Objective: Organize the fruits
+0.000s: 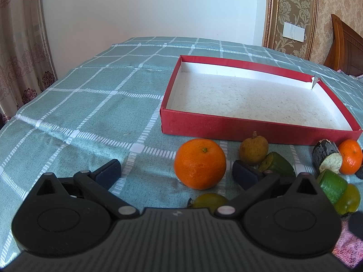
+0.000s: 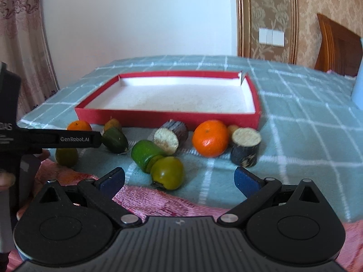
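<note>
Fruit lies scattered before an empty red box point(image 1: 256, 125) on a checked cloth point(image 1: 90, 104).
Left gripper point(image 1: 178, 174) and right gripper point(image 2: 179, 179) both spread wide, holding nothing.

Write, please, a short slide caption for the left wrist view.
Open left gripper faces an orange on the checked cloth, before the empty red box.

Right tool point(image 2: 179, 178) gapes (empty); fruits lie before red box point(image 2: 168, 117).
</note>
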The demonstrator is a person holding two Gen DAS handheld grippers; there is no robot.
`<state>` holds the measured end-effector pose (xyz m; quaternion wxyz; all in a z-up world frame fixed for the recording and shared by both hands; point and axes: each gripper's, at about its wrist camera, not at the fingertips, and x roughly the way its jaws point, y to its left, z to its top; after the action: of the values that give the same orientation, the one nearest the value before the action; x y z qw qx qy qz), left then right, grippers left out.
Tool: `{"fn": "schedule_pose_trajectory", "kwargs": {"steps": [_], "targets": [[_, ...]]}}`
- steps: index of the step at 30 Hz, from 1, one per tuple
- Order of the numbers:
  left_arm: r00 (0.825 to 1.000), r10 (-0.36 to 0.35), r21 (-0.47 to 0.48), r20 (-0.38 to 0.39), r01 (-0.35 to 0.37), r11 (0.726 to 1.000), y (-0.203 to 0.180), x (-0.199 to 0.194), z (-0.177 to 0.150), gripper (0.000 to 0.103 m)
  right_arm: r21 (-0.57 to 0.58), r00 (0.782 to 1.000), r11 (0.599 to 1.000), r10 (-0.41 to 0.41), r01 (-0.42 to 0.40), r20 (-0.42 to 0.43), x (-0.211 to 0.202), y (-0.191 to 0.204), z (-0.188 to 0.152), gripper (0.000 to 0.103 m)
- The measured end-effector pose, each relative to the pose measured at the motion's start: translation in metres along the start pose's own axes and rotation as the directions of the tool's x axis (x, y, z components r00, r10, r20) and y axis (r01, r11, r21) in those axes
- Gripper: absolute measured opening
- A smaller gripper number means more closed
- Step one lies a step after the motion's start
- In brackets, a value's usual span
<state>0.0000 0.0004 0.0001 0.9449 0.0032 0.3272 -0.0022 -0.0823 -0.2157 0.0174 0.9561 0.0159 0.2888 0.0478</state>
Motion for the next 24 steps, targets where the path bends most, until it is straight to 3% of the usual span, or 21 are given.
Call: {"fn": "schedule_pose_trajectory", "kwargs": {"steps": [9,17,19,24], "targets": [[1.000,0.000,0.000,0.000,0.000,1.000,0.000,0.000,0.000,0.103,-0.124,0.993,0.991,-0.042,0.056,0.113,-0.031,-0.021,0.000,0.103],[1.000,0.000,0.000,0.000,0.000,1.000,0.000,0.000,0.000,0.103,-0.180,0.994,0.983,0.045,-0.027,0.099,-0.028,-0.016,-0.001,0.103],[1.000,0.000,0.000,0.000,0.000,1.000,0.000,0.000,0.000,0.103,-0.181,0.994,0.982,0.062,-0.045,0.089,-0.022,-0.012,0.000,0.100],[1.000,0.000,0.000,0.000,0.000,1.000,0.000,0.000,0.000,0.103,-0.180,0.995,0.980,0.089,-0.081,0.036,-0.006,-0.007,0.003,0.082]]}}
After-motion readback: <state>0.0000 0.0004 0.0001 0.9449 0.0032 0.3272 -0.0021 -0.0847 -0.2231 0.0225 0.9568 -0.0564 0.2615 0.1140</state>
